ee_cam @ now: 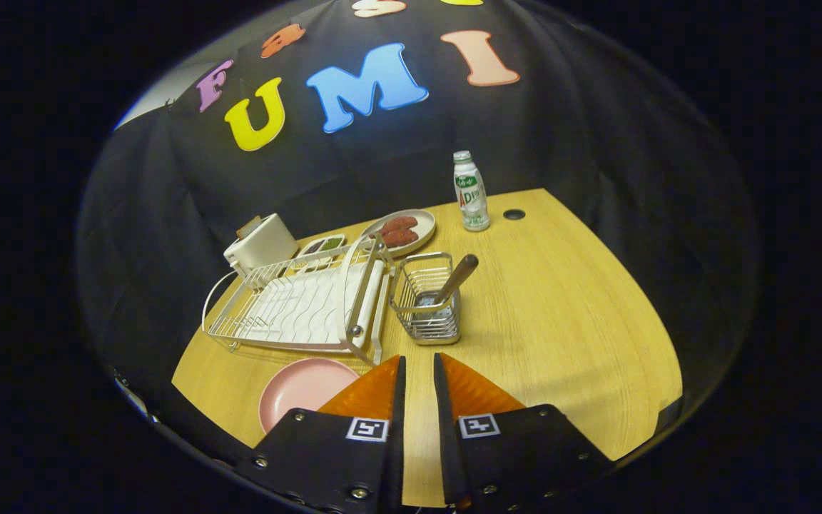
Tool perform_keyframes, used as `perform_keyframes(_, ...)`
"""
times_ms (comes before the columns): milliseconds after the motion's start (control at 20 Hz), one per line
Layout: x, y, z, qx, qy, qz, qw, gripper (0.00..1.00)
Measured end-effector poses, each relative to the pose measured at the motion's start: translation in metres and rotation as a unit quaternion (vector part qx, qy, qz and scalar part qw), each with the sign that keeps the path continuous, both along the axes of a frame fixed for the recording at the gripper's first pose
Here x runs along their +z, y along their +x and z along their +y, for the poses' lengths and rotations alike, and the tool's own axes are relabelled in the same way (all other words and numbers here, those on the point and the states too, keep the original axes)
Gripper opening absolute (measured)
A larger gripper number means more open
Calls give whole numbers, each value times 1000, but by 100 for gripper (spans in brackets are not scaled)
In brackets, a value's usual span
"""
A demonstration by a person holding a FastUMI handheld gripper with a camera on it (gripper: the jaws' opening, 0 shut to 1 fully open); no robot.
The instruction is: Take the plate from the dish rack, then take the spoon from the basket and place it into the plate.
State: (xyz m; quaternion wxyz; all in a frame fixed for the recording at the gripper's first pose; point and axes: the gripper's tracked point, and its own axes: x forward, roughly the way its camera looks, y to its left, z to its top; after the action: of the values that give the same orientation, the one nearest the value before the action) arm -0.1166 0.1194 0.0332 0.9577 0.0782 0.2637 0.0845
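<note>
- Gripper (pixel 418 368): two orange wedge fingers (pixel 372 392) on black mounts, tips close together with a narrow gap, nothing between them. Clenched on nothing.
- Pink round plate (pixel 297 389) lay flat on the light wooden table (pixel 561 335), at about 10 o'clock from the fingertips, just beside the left finger and partly hidden behind it. It was out of the rack.
- White wire dish rack (pixel 297 307) with a white ribbed drain tray sat beyond the plate, at about 11 o'clock from the fingertips. Its slots looked empty.
- Small square wire basket (pixel 427 303) stood just ahead of the fingers at 12 o'clock, touching or nearly touching the rack's right side.
- Spoon with a brown wooden handle (pixel 457 277) stood in the basket, handle leaning toward 1 o'clock over the rim. Bowl end down inside, hard to make out.
- Beyond the rack at 11 o'clock: white toaster (pixel 261 244), small white dish with dark contents (pixel 320 246).
- Beige round plate with reddish sausage-like pieces (pixel 402 232) at 12 o'clock, behind the basket.
- White plastic bottle with a green label (pixel 470 193) upright at 12–1 o'clock, far side of the table, next to a dark round cable hole (pixel 514 214).
</note>
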Motion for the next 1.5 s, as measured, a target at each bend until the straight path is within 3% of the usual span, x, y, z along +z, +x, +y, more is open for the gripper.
perform_keyframes(300, 30, 9, -25, 0, -62, -110, 992, 21)
perform_keyframes(600, 41, 31, -37, -4, -70, -174, 982, 21)
perform_keyframes(850, 26, 63, -35, 4, -57, -188, 981, 21)
perform_keyframes(1050, 21, 82, -31, -1, -50, -193, 980, 30)
perform_keyframes(1300, 11, 107, -24, -4, -14, -185, 983, 31)
perform_keyframes(1500, 7, 117, -22, -17, -24, -185, 982, 27)
